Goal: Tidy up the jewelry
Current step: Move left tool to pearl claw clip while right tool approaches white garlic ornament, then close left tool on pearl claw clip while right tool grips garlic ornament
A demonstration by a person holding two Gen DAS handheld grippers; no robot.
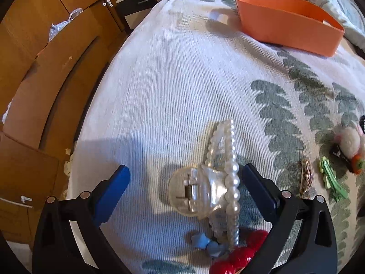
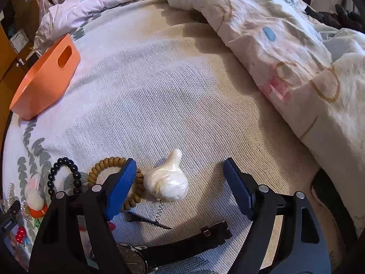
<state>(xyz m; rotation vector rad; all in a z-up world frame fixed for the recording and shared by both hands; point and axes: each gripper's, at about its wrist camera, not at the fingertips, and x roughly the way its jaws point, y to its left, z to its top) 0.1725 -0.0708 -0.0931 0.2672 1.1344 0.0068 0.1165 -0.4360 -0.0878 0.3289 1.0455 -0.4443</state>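
A clear claw hair clip edged with pearls (image 1: 219, 182) lies on the bedspread between the fingers of my left gripper (image 1: 184, 178), which stands open; its pads are apart from the clip. My right gripper (image 2: 180, 171) is open around a glossy white pearly ornament (image 2: 167, 181), with gaps on both sides. A tan spiral hair tie (image 2: 95, 171) lies partly under the right gripper's left finger. A black bead bracelet (image 2: 66, 173), a black hair clip (image 2: 148, 221) and a black-strapped watch (image 2: 182, 244) lie nearby. The orange bin (image 1: 285, 20) stands farther back on the bed.
Red beads (image 1: 241, 253), blue star beads (image 1: 205, 246), a green clip (image 1: 330, 180), a gold clip (image 1: 304, 178) and a fluffy white clip (image 1: 349, 141) lie around the left gripper. A rumpled duvet (image 2: 285, 45) fills the right side. Wooden furniture (image 1: 45, 68) stands left of the bed.
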